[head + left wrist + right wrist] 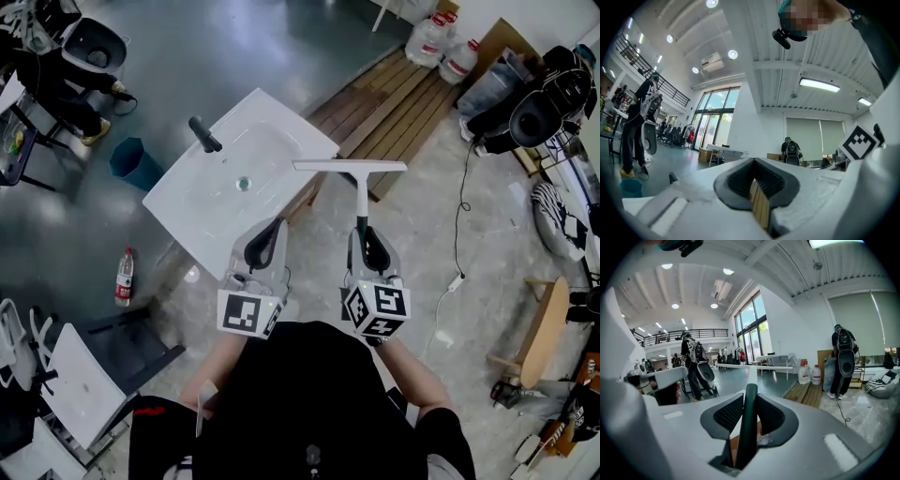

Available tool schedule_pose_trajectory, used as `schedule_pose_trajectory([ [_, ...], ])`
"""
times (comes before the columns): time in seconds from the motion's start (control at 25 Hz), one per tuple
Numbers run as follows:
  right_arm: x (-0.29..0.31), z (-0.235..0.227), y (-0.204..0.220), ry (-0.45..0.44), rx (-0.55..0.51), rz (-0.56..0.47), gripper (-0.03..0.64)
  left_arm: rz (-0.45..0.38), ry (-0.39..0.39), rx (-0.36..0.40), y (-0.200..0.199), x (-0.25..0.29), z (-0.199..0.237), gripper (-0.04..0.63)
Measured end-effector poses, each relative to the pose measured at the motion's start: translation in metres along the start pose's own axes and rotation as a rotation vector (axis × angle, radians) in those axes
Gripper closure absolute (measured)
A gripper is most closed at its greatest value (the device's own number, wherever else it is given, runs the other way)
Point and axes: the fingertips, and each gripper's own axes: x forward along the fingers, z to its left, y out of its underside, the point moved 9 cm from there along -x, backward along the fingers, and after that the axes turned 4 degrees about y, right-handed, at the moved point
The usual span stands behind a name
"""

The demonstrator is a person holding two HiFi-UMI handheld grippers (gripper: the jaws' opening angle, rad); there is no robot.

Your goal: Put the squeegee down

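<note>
The right gripper (pixel 366 234) is clamped on the dark handle of the squeegee (pixel 361 189), with the handle wedged upright between its two pads. The shaft runs away from the person and ends in the pale blade, which hangs level in the air, crosswise, just off the right corner of the white sink (pixel 281 131). In the head view the blade's left end lies close under that corner's edge, though whether it touches cannot be told. The left gripper (pixel 274 230) is pinched together at the tips with nothing in it, and it sits over the sink's near edge, side by side with the right one but apart from it. The black faucet (pixel 204 134) stands at the sink's far left rim, well away from both grippers. Beyond the sink's right edge lies a wooden pallet (pixel 398 98). To the right of the sink pale floor spreads out, crossed by a thin cable (pixel 459 220). Left of the sink, on darker floor, stand a teal bin (pixel 138 164) and a water bottle (pixel 124 277).
</note>
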Motion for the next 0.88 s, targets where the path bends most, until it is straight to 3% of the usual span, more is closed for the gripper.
schedule_pose_trajectory([
  [0.48,0.057,0.027,0.004,0.035,-0.008,0.030,0.520,0.014,0.029,-0.001,0.006,0.019,0.051,0.594],
  [0.88,0.098,0.036,0.014,0.045,-0.016,0.087,0.519,0.035,-0.002,-0.009,0.011,0.024,0.073,0.594],
])
